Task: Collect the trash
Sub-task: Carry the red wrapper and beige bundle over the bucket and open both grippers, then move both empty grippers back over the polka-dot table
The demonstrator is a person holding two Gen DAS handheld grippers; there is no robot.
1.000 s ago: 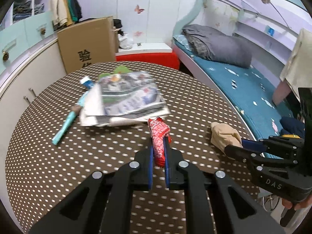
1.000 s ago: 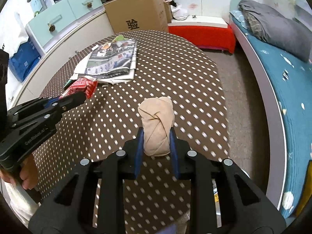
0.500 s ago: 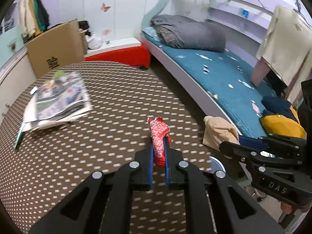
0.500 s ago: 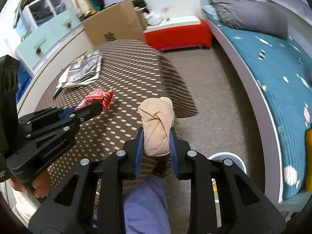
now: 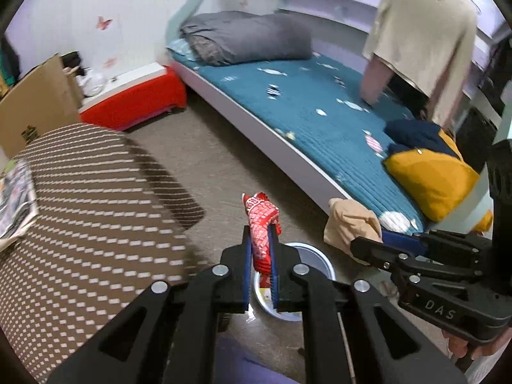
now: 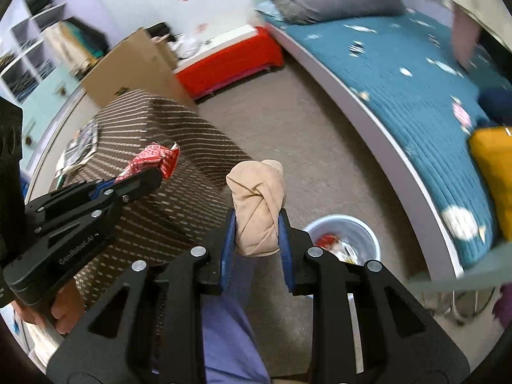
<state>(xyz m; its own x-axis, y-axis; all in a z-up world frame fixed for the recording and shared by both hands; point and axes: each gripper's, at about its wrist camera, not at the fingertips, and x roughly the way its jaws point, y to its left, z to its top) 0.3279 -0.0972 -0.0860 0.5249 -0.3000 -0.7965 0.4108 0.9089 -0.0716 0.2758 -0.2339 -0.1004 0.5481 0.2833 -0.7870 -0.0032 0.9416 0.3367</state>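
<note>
Crinkled red wrapper [image 5: 262,224] — twisted beige wad [image 6: 257,204] — gripper-pinched.

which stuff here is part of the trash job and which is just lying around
Part of the job:
- red wrapper, held in the left gripper
- beige wad, held in the right gripper
- bin on the floor

Just lying about:
- newspaper on the table
- grey pillow
- yellow cushion
- cardboard box
</note>
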